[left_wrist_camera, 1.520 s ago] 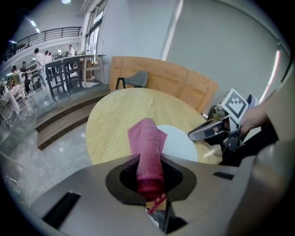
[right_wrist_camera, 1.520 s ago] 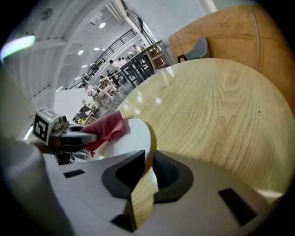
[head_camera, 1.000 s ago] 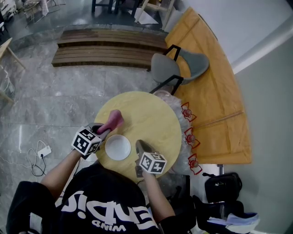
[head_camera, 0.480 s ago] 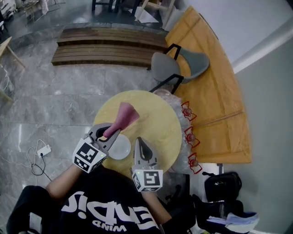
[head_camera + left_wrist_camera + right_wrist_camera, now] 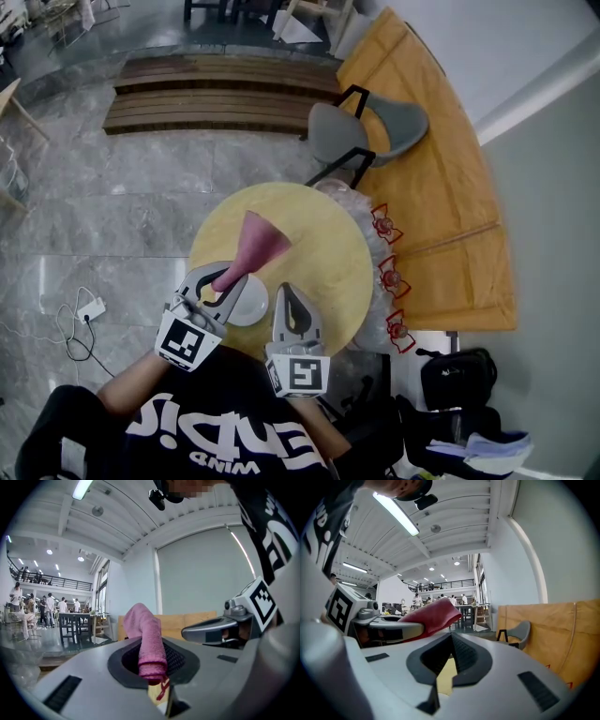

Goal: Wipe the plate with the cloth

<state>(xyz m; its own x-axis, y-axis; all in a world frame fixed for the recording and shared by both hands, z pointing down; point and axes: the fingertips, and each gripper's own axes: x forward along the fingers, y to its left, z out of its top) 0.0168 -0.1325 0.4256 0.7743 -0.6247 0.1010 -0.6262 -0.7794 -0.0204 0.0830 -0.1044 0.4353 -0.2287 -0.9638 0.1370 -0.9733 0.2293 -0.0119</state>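
1. Since a second earlier, both claws had drawn back toward the person, and the plate (image 5: 254, 306), then fully in sight between them, was now partly covered by the left claw (image 5: 222, 279).
2. The cloth (image 5: 255, 244), which had been bunched low by the tabletop (image 5: 323, 253), now stood raised and fanned out above it.
3. The left claw was clenched on one end of the pink cloth. In the left gripper view the cloth (image 5: 149, 641) was pinched between the two jaws, and its free end rose up past them.
4. The right claw (image 5: 282, 292) was clamped together on nothing. The right gripper view showed its jaw tips (image 5: 452, 637) meeting, with only the yellow tabletop (image 5: 444, 676) visible through the gap behind them.
5. The two claws hung side by side over the near edge of the round tabletop, the left just beside the right, each pointing away from the person.
6. The white plate lay on the tabletop under and between the two claws. Whether the cloth touched the plate could not be told.
7. The cloth (image 5: 433, 615) also showed in the right gripper view, held up at the left.
8. A grey chair (image 5: 370, 136) stood at the far side of the tabletop.
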